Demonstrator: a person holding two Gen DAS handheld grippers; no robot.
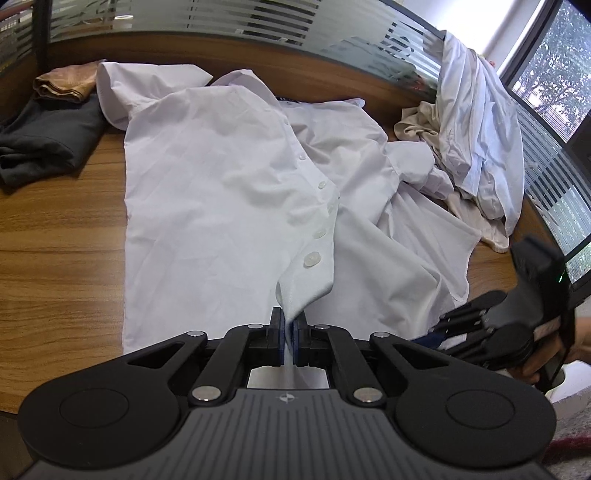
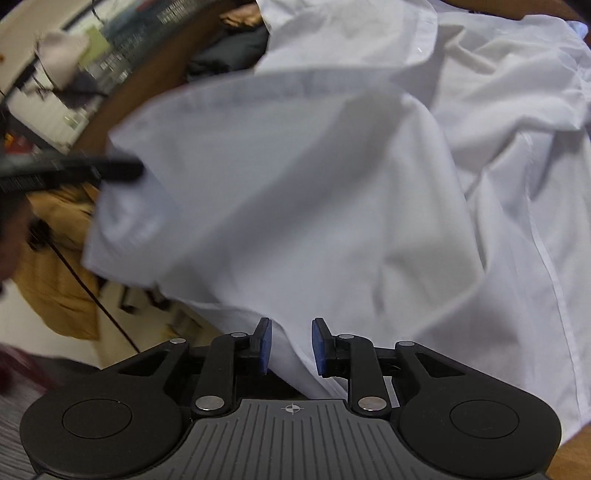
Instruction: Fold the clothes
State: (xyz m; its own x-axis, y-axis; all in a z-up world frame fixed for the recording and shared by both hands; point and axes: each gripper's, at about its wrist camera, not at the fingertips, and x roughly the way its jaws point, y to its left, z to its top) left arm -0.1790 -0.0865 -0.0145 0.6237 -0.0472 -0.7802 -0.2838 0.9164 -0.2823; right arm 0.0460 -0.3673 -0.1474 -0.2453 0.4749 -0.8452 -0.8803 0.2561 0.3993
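Note:
A white button-up shirt [image 1: 221, 192] lies spread and rumpled on the wooden table [image 1: 55, 240]. My left gripper [image 1: 290, 341] is shut on the bottom corner of its button placket, which is lifted off the cloth beneath. In the right wrist view the shirt [image 2: 332, 184] fills the frame. My right gripper [image 2: 291, 345] stands part open; a hem edge runs between the blue pads without being pressed. That same right gripper [image 1: 434, 330] appears at the shirt's right hem, held by a hand. The left gripper's fingers [image 2: 122, 170] show blurred at the left, on lifted cloth.
A dark grey garment [image 1: 48, 140] with a tan folded cloth [image 1: 64, 83] on it sits at the table's far left. A heap of white and cream clothes [image 1: 476, 140] is piled at the far right against the striped glass partition [image 1: 221, 18]. The table's front edge is close.

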